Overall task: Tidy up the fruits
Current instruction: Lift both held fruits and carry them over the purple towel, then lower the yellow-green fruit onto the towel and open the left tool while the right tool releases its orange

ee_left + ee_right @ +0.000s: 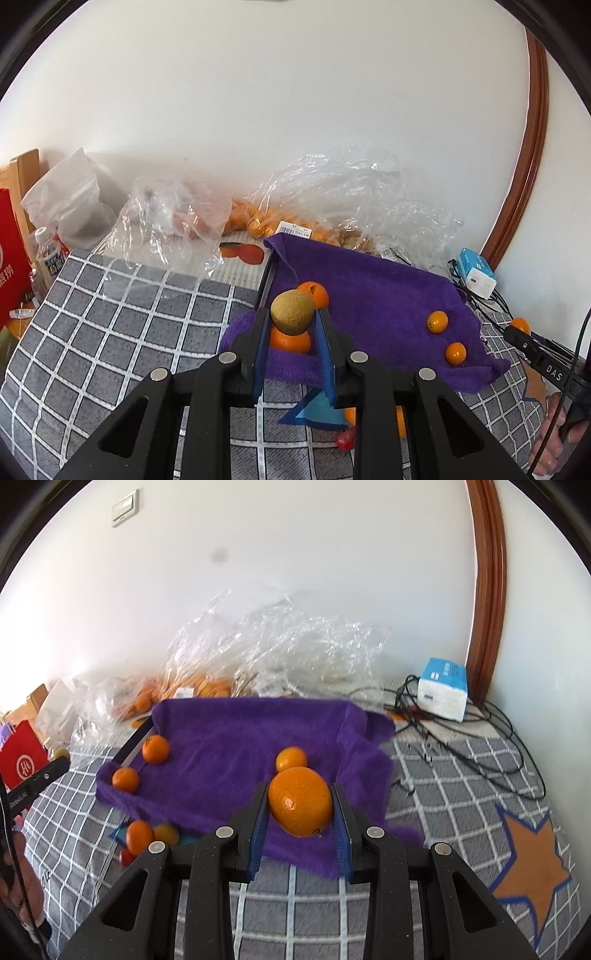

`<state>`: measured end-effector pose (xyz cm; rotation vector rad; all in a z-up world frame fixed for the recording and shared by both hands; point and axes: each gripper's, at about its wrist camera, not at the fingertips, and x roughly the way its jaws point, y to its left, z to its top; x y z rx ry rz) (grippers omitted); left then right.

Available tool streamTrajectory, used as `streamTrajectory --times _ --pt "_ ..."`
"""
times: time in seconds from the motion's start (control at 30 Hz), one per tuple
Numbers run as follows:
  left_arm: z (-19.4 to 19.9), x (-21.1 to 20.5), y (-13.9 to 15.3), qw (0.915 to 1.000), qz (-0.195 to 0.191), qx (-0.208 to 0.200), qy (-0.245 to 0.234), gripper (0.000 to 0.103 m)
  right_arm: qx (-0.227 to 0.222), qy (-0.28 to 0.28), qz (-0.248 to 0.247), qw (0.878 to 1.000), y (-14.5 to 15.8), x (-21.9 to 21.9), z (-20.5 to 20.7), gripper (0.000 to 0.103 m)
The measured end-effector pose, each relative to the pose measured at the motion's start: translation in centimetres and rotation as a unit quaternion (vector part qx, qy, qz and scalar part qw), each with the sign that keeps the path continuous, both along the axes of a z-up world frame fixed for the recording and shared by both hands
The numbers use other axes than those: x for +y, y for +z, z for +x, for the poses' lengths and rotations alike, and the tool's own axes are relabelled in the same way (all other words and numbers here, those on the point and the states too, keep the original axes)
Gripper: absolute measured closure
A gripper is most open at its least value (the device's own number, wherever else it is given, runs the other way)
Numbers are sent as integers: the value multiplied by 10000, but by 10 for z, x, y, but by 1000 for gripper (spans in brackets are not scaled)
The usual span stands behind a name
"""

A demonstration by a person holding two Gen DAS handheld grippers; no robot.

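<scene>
Clearly both fruits could slip, since the left gripper (291, 325) pinches the round kiwi (291, 312) and the right gripper (300, 806) clamps the orange (300, 806), both above the purple towel's (229, 734) near edge.
</scene>
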<state>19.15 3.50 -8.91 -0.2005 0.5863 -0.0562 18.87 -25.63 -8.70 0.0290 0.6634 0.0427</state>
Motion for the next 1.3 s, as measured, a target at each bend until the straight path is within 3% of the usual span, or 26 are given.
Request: streamTrajectory --times 0.2,0.4,0.7,0.9,1.17,1.3 --pt "33 -17 3 9998 126 141 -47 80 163 64 -75 9998 -7 -5 48 71" --pt "56 -38 -12 9985 402 362 -127 80 756 68 -153 9970 -46 -7 86 71" --pt "75 -65 -39 9927 778 845 -375 80 867 45 -266 9959 -64 -8 92 71" --pt "82 -71 -52 9892 796 1177 -360 80 794 128 -374 9961 -64 -2 87 70" --pt "82 -72 -59 9882 739 1288 -379 80 740 -121 -228 9969 -42 -8 69 58" --pt "80 -75 -57 9878 773 1264 -488 78 684 -169 -194 9973 -34 -4 50 57"
